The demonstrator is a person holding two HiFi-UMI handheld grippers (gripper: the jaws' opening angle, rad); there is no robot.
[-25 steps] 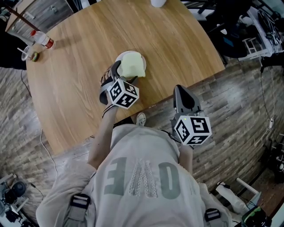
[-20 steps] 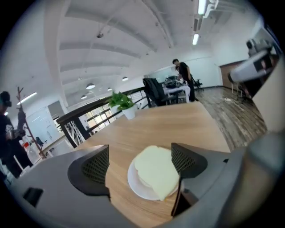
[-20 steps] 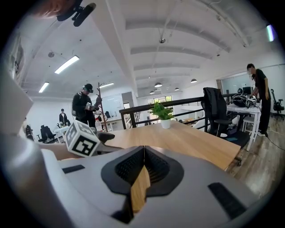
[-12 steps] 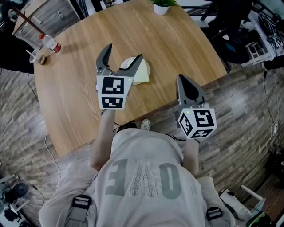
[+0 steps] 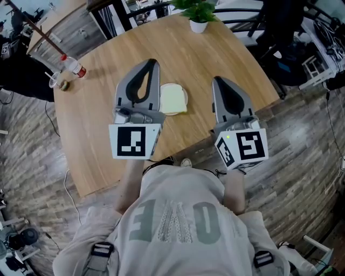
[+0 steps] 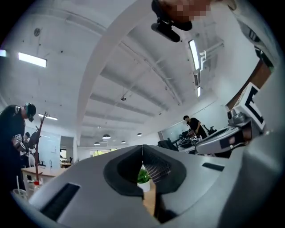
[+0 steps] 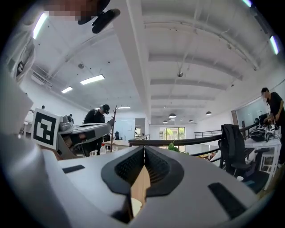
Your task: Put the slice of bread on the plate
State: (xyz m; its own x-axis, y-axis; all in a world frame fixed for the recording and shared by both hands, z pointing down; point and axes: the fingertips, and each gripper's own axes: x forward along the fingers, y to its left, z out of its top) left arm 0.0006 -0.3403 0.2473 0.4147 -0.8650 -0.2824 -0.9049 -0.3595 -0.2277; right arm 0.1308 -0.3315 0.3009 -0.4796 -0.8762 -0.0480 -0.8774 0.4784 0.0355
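Note:
A pale slice of bread [image 5: 172,100] lies flat on a small white plate [image 5: 185,95] on the round wooden table [image 5: 97,124]. In the head view my left gripper [image 5: 152,61] is held up just left of the bread, its jaws shut with nothing between them. On the bread's other side my right gripper [image 5: 217,80] is also raised and shut, and it holds nothing. In the left gripper view the left gripper [image 6: 142,147] points out level across the room. The right gripper view shows the right gripper [image 7: 144,148] pointing level too, with a strip of the table [image 7: 140,187] in the slit under its tips.
A potted plant [image 5: 198,12] stands at the table's far edge. A plastic bottle [image 5: 73,66] and a cup [image 5: 55,81] sit at the far left. The table's near edge [image 5: 178,151] runs just in front of the person's body. People [image 7: 99,116] stand in the background.
The left gripper rose from the bread and plate, stood wide open half a second ago, and is now shut. Both grippers have lifted and tipped up. The bread stays on the plate.

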